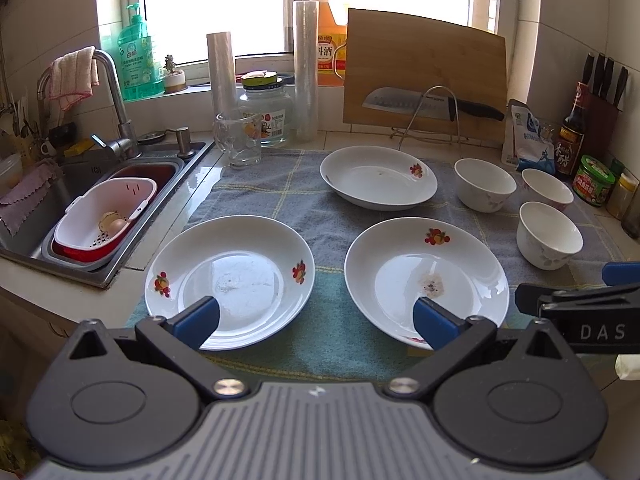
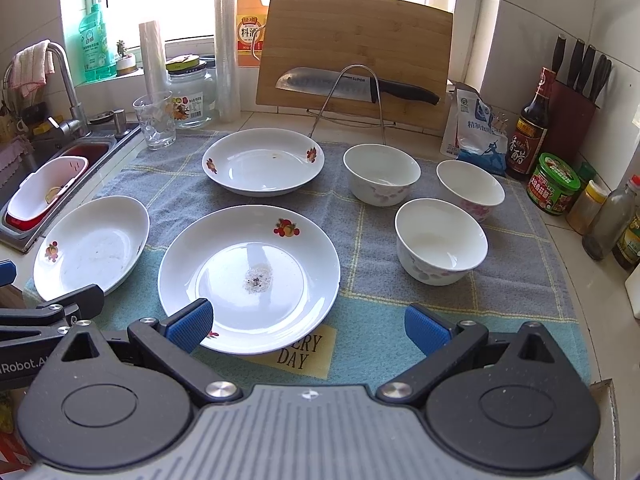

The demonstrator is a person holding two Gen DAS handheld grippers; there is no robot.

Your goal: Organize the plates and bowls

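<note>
Three white plates with fruit prints lie apart on a blue-grey towel (image 1: 264, 192): a near left plate (image 1: 230, 280) (image 2: 92, 246), a near middle plate (image 1: 426, 280) (image 2: 250, 276) with a dirty spot, and a far plate (image 1: 378, 178) (image 2: 262, 160). Three white bowls stand upright to the right: (image 2: 382, 174), (image 2: 470, 190), (image 2: 440, 240), also seen in the left wrist view (image 1: 484, 184), (image 1: 548, 188), (image 1: 550, 234). My left gripper (image 1: 316, 320) is open and empty, above the near edges of the two near plates. My right gripper (image 2: 308, 326) is open and empty, above the middle plate's near rim and the towel.
A sink (image 1: 80, 184) with a white-and-red basket (image 1: 104, 220) lies to the left. A glass (image 2: 155, 120), jar (image 2: 192, 96), cutting board (image 2: 356, 52) and knife (image 2: 360, 86) on a wire rack stand behind. Sauce bottles (image 2: 528, 128) and jars (image 2: 554, 184) line the right.
</note>
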